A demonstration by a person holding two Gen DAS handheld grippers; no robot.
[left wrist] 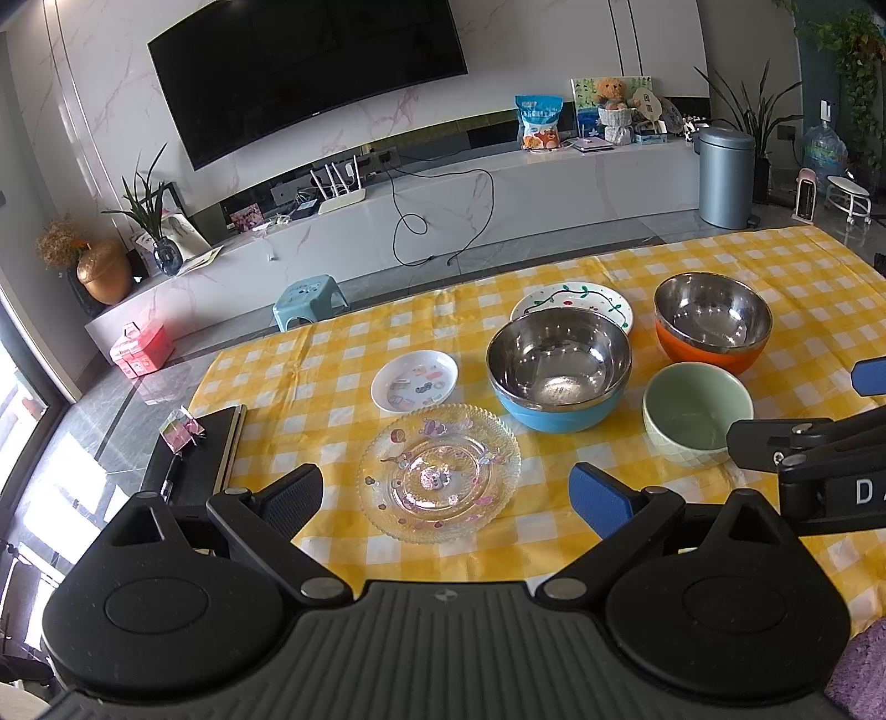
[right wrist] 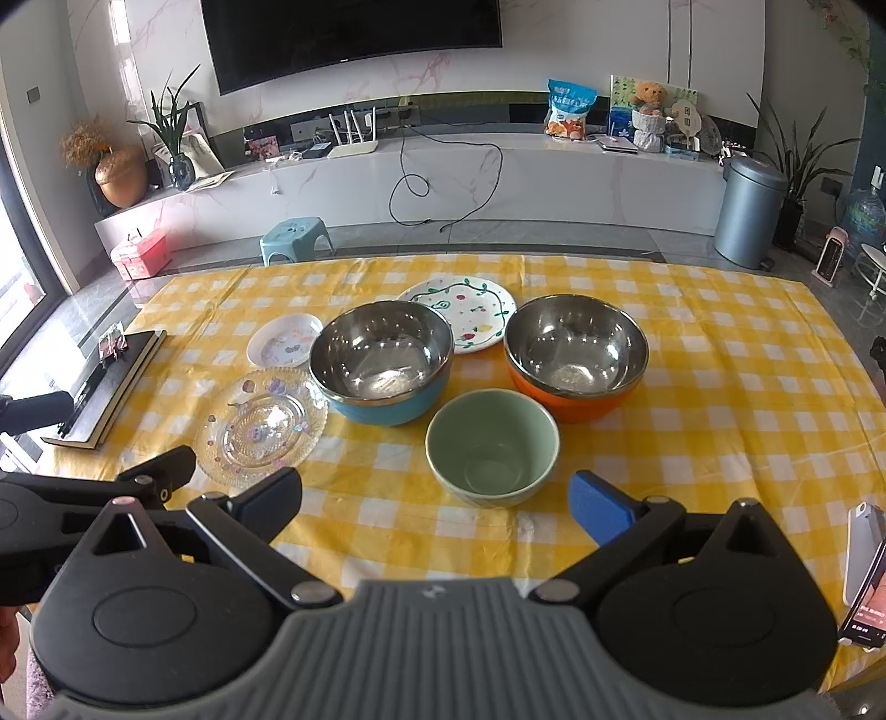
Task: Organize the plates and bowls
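Left gripper (left wrist: 446, 495): jaws spread wide, empty; glass plate (left wrist: 439, 472) at 12 o'clock, apparently just beyond the fingertips.
Right gripper (right wrist: 437, 501): jaws agape, empty; green bowl (right wrist: 492, 447) at 12 o'clock, near.
Blue bowl (right wrist: 382, 361): 11 o'clock of the green bowl.

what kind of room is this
Most likely a home living room: a large wall-mounted TV hangs above a long marble media console, and potted plants stand nearby. The dishes sit on a yellow checked tablecloth.
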